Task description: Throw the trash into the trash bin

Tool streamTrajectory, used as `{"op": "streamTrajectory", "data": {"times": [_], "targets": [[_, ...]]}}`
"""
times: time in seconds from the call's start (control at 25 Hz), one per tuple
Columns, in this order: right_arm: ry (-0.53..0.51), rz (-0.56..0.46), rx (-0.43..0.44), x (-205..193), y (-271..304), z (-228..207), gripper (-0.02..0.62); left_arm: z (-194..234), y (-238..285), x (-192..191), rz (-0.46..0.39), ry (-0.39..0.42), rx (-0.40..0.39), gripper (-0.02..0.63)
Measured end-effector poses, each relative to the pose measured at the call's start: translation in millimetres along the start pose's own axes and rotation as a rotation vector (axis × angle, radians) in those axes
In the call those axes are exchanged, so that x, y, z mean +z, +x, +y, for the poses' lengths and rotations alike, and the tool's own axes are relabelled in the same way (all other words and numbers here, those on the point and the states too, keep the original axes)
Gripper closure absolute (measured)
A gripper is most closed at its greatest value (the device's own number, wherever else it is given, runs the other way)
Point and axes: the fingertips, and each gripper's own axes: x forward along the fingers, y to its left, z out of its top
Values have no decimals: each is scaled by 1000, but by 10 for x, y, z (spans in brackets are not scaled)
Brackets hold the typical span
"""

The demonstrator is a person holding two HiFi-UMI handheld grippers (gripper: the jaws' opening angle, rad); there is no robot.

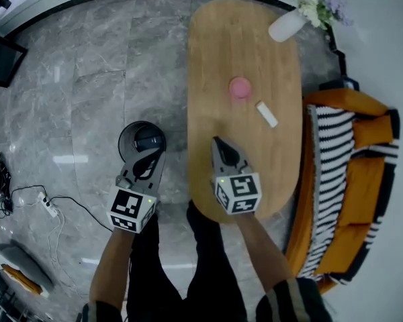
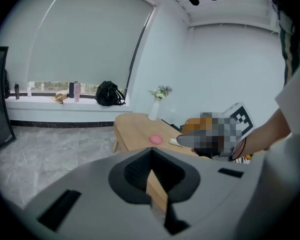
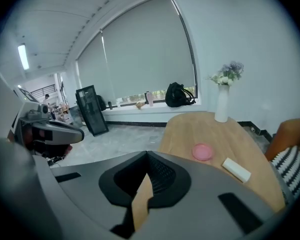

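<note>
Head view: left claw (image 1: pixel 150 155), right claw (image 1: pixel 217 141) both closed, empty; left half-hides trash bin (image 1: pixel 125 138).

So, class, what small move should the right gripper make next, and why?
Probably open the right gripper and reach toward the white piece on the table: its jaws are shut and empty, and that piece lies just ahead.

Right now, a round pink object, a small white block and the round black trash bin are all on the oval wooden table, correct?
No: in the head view the round black trash bin stands on the grey floor beside the oval wooden table. The round pink object and small white block do lie on it.
</note>
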Motion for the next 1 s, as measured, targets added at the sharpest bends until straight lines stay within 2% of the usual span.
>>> {"op": "streamTrajectory", "data": {"times": [0.52, 0.56, 0.64, 0.72, 0.8, 1.0], "targets": [[44, -39, -84, -169, -360, -1048, 592, -714, 754, 145, 29, 48, -95, 607], [44, -47, -85, -179, -363, -1101, 571, -746, 793, 140, 33, 52, -100, 606], [34, -56, -107, -196, -364, -1235, 420, -803, 861, 133, 41, 57, -108, 606], [7, -48, -141, -222, -368, -1391, 380, -854, 920, 124, 49, 61, -115, 607], [-21, -28, -168, -262, -351, -1547, 360, -886, 970, 109, 55, 64, -120, 607], [-50, 32, -226, -417, -199, -1989, 357, -915, 1078, 73, 65, 62, -123, 607]]}}
